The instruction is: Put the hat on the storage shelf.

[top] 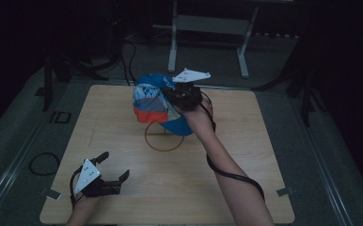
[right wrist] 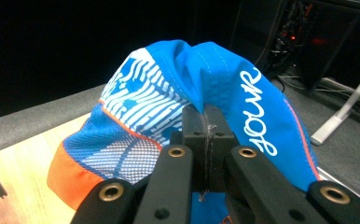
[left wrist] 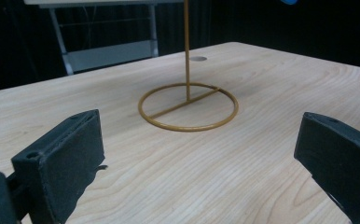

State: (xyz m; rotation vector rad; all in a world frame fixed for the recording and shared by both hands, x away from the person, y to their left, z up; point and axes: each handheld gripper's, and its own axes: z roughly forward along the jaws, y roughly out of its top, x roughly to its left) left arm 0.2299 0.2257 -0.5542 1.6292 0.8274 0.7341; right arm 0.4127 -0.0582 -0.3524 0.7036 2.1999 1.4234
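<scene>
Cap (top: 157,106), one only, we are pinching in our right tool (top: 185,96) above one stand (top: 164,136); our left tool (top: 114,170) is gaping, holding nothing.

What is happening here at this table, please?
A person works at a light wooden table with a gripper in each hand. The right gripper has its jaws shut on the fabric of a blue cap with white pattern and orange trim, holding it up above a thin gold wire stand with a ring base. The left gripper rests near the table's front left corner, jaws open and holding nothing.
</scene>
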